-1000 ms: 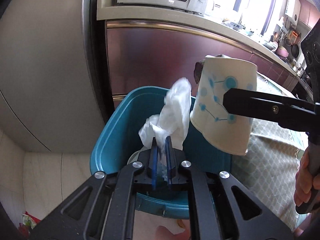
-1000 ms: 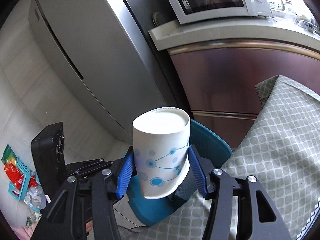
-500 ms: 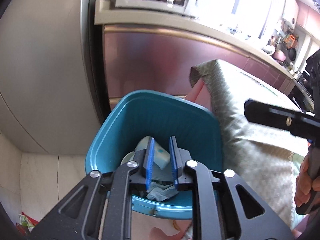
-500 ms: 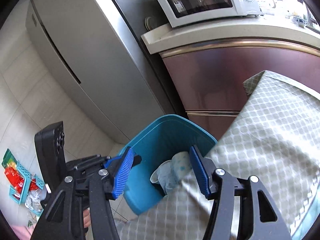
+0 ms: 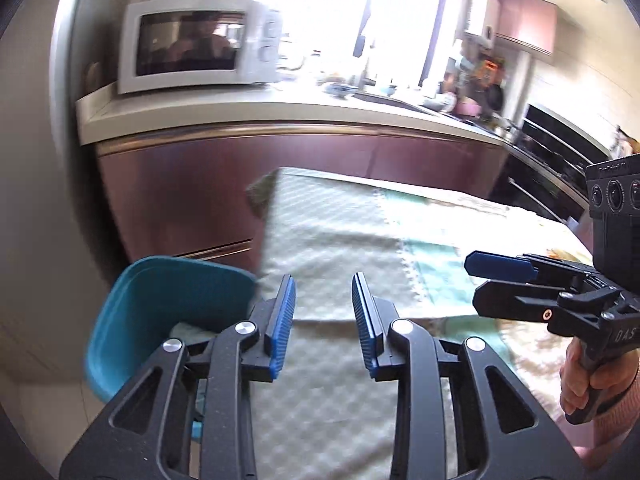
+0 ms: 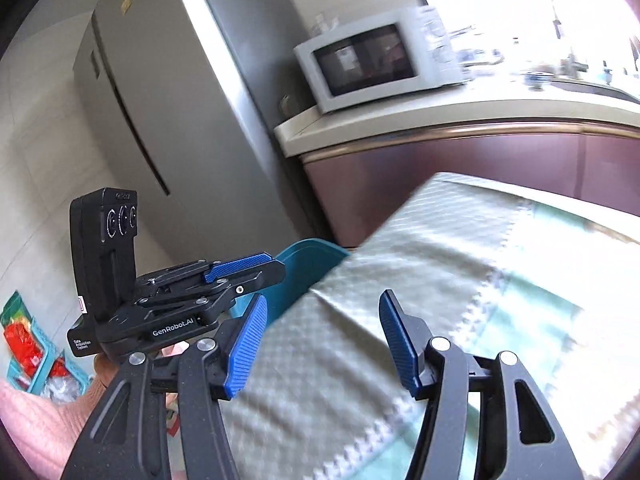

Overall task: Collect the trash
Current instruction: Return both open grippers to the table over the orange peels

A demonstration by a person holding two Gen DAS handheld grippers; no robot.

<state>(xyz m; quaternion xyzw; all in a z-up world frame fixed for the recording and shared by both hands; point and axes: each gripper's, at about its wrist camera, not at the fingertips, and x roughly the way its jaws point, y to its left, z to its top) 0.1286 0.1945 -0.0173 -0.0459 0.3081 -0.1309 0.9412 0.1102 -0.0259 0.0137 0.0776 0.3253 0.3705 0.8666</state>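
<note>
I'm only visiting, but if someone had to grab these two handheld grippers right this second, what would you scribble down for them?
Left gripper: empty, jaws opening, over the table's tablecloth.
Right gripper: open, empty, also over the tablecloth.
Teal bin: on the floor at the table's corner, below the microwave counter; some pale trash shows inside.
Done: nothing is held by either gripper now.
Left: look over the table for more trash; the part in view shows none, though the pictures are blurred.
</note>
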